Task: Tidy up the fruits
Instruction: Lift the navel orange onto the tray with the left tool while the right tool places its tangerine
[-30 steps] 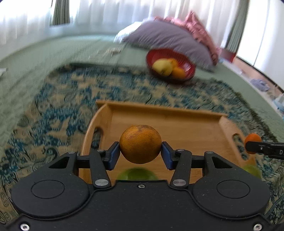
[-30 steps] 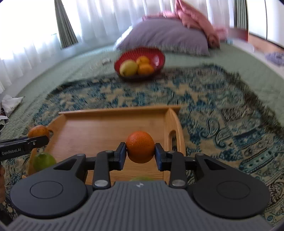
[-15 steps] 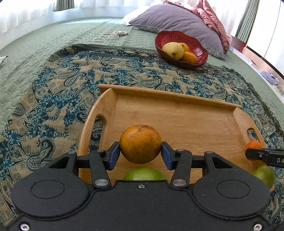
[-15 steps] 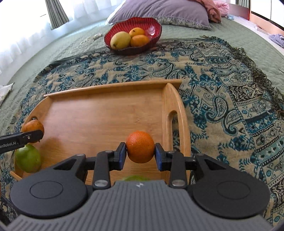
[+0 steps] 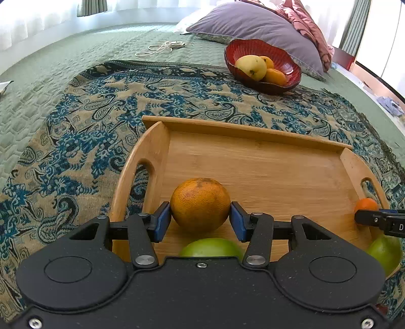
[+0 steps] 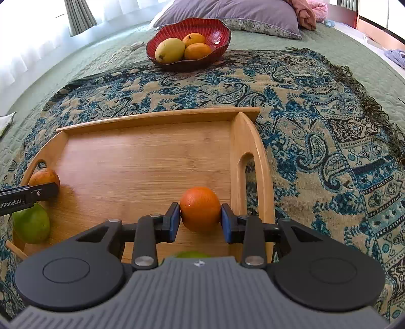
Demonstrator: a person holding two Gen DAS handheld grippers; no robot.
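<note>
My left gripper is shut on a dull, mottled orange low over the left end of the wooden tray. A green fruit lies just under it. My right gripper is shut on a bright orange low over the right end of the tray; a green fruit peeks out below it. Each gripper shows at the edge of the other's view: the right one with its orange, the left one with its orange.
A red bowl with a yellow mango and two oranges stands beyond the tray on a patterned throw over a green bedspread. A grey pillow and a white cable lie farther back.
Both grippers have dipped lower toward the tray with their oranges still held; the tray and the bowl sit larger and lower in view. The grips have not changed.
</note>
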